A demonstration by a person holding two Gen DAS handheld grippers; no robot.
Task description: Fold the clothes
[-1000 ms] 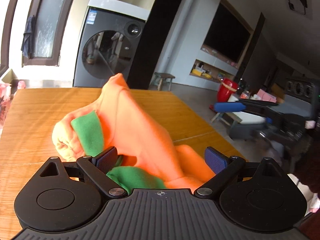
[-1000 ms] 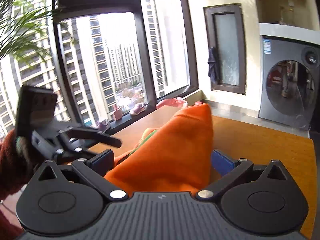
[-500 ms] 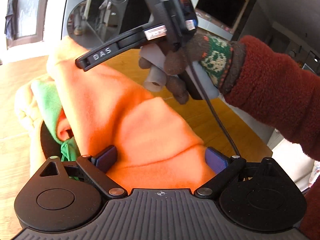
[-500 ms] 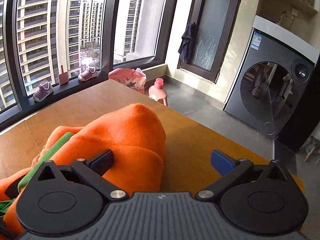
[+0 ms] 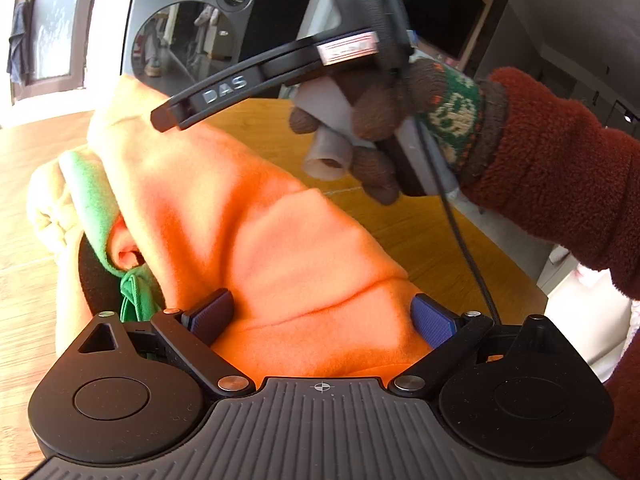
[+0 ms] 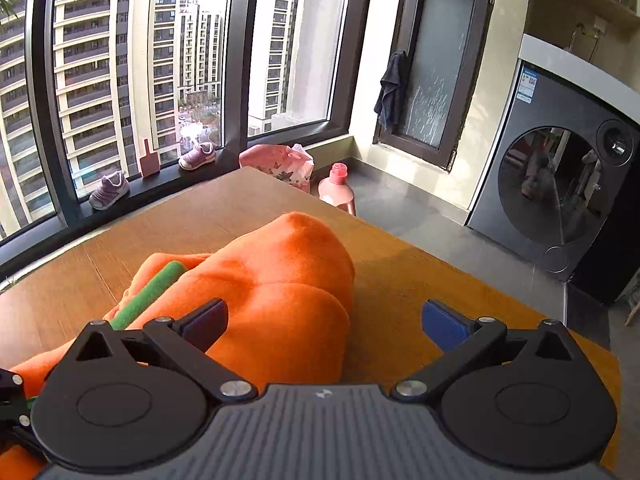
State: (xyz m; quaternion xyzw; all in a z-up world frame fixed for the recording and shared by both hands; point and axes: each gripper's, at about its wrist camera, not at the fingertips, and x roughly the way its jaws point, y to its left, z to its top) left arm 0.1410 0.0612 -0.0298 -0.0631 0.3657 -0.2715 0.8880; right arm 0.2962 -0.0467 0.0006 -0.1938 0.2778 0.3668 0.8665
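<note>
An orange fleece garment point(image 5: 256, 216) with green trim point(image 5: 90, 196) lies bunched on the wooden table point(image 5: 404, 220). My left gripper point(image 5: 322, 314) is open, its pads either side of the orange cloth. The right gripper's side point(image 5: 224, 88), in a gloved hand point(image 5: 360, 128), hovers over the garment's far part. In the right wrist view the garment point(image 6: 272, 292) lies in a heap with a green band point(image 6: 148, 294). My right gripper point(image 6: 324, 320) is open above its near edge, left pad over cloth, right pad over bare table.
A grey washing machine point(image 6: 568, 196) stands beyond the table's far edge. A pink bag point(image 6: 280, 166) and pink bottle point(image 6: 338, 190) sit on the floor by the table corner. Small shoes point(image 6: 110, 190) rest on the window sill. A red-sleeved arm point(image 5: 560, 184) crosses the right side.
The right gripper swung over the garment and opened, letting the raised orange cloth drop into a heap. The left gripper moved closer over the cloth and stays open.
</note>
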